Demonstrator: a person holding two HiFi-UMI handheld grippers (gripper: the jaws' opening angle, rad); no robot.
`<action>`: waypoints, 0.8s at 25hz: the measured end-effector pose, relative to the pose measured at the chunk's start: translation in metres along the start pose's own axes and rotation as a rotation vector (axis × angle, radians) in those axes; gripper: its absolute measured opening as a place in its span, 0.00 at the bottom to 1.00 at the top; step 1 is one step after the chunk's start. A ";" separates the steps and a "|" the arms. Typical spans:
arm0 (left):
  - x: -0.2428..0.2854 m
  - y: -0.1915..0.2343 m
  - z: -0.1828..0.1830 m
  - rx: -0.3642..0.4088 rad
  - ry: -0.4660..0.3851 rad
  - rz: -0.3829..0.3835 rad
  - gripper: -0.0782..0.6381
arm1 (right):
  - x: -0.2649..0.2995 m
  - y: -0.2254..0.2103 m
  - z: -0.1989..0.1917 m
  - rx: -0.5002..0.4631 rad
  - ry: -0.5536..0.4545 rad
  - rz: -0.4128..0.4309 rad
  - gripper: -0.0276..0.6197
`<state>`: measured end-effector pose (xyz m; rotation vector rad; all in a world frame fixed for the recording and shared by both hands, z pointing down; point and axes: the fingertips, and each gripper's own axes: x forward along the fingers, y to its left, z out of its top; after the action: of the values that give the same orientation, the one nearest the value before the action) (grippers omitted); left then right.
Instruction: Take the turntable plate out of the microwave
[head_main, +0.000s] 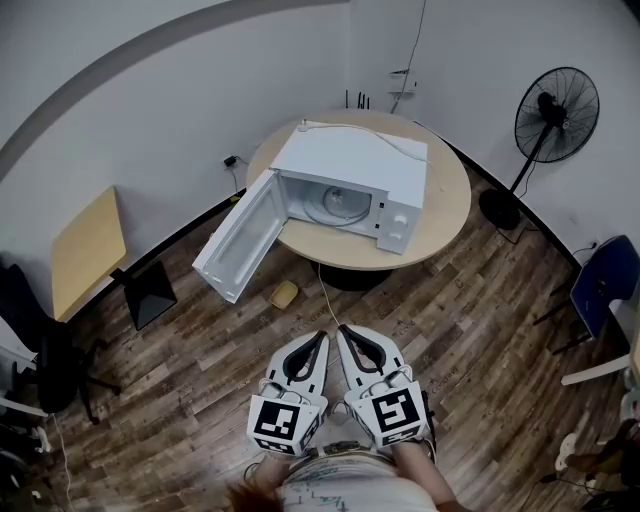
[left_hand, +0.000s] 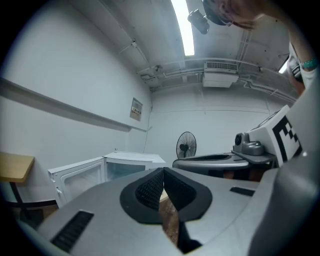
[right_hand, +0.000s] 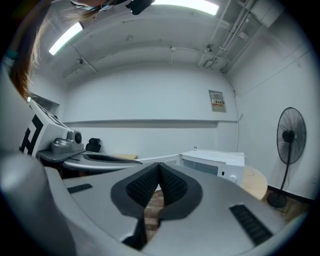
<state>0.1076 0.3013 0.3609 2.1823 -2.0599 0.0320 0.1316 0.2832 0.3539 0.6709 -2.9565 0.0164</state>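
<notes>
White walls (head_main: 180, 110), wood plank floor (head_main: 480, 330), round table (head_main: 450, 215), pedestal fan (head_main: 556, 115), square side table (head_main: 88, 250).

The left gripper (left_hand: 163, 171) fills the lower half of the view. Its jaws are together, with the black ribbed pads (left_hand: 149, 190) meeting at the tip and nothing between them. Wooden floor (left_hand: 171, 225) shows through the narrow gap below the pads. Beyond the tip, to the left, is a white microwave (left_hand: 131, 167) with its door (left_hand: 76, 180) swung open to the left. A fan (left_hand: 186, 145) stands by the far wall. The right gripper (left_hand: 182, 162) lies just beside on the right, its marker cube (left_hand: 287, 135) near the edge. A long ceiling light (left_hand: 182, 25) glows overhead, and a sign (left_hand: 136, 108) hangs on the left wall.
</notes>
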 end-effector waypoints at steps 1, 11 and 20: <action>0.003 0.003 0.000 -0.003 -0.001 0.003 0.13 | 0.004 -0.003 -0.001 0.005 0.002 -0.001 0.03; 0.049 0.051 0.011 -0.013 0.000 -0.021 0.13 | 0.060 -0.036 -0.007 0.009 0.023 -0.027 0.03; 0.108 0.098 0.028 -0.015 0.004 -0.131 0.13 | 0.125 -0.065 0.002 0.003 0.053 -0.131 0.03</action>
<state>0.0142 0.1861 0.3540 2.3006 -1.9045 0.0072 0.0471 0.1706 0.3643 0.8502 -2.8567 0.0275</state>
